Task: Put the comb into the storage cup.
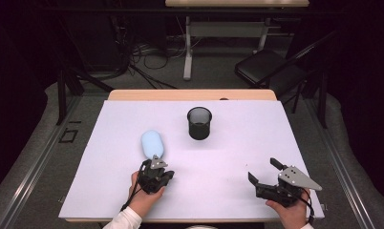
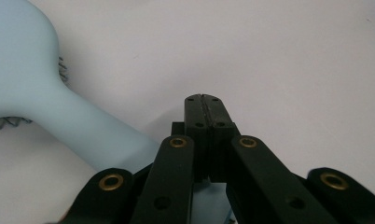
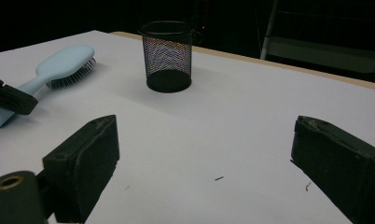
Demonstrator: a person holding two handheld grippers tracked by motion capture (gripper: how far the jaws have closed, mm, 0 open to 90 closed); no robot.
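Observation:
A light blue hairbrush [image 1: 153, 143] lies bristles down on the white table [image 1: 247, 148], left of centre, its handle toward me. My left gripper [image 1: 155, 161] rests over that handle. In the left gripper view its jaws [image 2: 204, 99] are shut, pad against pad with nothing between them, and the hairbrush [image 2: 31, 88] handle runs underneath the linkage. A black mesh cup [image 1: 199, 123] stands upright behind the middle of the table. My right gripper [image 1: 264, 170] sits at the near right, open wide and holding nothing. The right gripper view shows the cup [image 3: 168, 56], the hairbrush [image 3: 66, 63] and the left gripper [image 3: 10, 99].
The white sheet covers a wooden table whose far edge [image 1: 190, 94] shows. A black folding chair [image 1: 266, 67] stands beyond the far right corner, and a desk leg [image 1: 187, 47] with cables stands behind. Bare table lies between the two grippers.

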